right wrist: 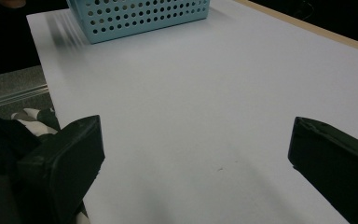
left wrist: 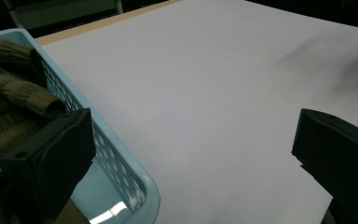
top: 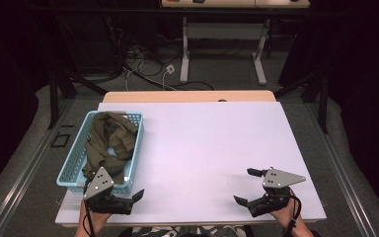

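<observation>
One light blue basket (top: 75,168) sits along the left edge of the white surface (top: 202,148), its long axis running from the near edge toward the far one, and it holds one bundle of olive-brown cloth (top: 106,143). The left hand-held gripper (top: 128,200) rests at the near-left corner just beside the basket's near end, jaws spread wide and grasping nothing. The right hand-held gripper (top: 246,187) rests near the near-right corner, jaws likewise spread and pointing left.
</observation>
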`<state>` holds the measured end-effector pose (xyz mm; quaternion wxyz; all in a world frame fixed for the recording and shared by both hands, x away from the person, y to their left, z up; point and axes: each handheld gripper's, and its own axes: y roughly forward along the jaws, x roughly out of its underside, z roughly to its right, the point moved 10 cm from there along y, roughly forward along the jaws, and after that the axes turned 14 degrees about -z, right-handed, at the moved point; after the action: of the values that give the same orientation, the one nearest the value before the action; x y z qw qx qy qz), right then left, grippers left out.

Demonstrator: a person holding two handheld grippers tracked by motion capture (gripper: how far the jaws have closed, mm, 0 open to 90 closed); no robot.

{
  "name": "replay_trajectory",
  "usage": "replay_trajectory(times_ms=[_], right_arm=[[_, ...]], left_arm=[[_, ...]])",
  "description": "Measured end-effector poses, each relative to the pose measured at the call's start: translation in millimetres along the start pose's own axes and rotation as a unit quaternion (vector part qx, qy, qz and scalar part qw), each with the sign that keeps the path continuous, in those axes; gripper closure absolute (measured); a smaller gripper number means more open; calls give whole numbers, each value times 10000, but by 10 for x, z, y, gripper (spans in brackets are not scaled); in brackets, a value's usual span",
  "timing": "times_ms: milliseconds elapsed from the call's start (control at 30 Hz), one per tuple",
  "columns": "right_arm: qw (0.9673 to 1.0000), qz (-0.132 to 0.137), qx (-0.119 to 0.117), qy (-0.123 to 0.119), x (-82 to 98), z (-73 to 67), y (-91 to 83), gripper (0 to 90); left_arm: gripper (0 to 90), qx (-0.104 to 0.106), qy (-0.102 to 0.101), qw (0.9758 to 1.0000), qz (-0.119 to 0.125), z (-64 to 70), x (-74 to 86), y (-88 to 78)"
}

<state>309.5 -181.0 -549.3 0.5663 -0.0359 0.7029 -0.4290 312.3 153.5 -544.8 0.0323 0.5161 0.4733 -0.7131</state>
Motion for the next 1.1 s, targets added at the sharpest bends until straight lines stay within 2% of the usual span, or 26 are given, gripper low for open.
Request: replay_trajectory(times_ms=[300,533,900,1100], right_arm=[[10000,-89,-28,32,18,10,32,23],[9999,-105,-22,16,13,10,39,22],[10000,-98,18,2,12,10,44,21],[9999,-127,36,33,18,25,52,21]], left_arm=[[0,-51,19,10000,-12,-32,-16,-15],[0,-155,-78,9998,-27,-94,4,-48],[0,-255,-115,9996,-38,-133,-43,-107],[0,-357,-134,9992,-73,-198,-94,-135]])
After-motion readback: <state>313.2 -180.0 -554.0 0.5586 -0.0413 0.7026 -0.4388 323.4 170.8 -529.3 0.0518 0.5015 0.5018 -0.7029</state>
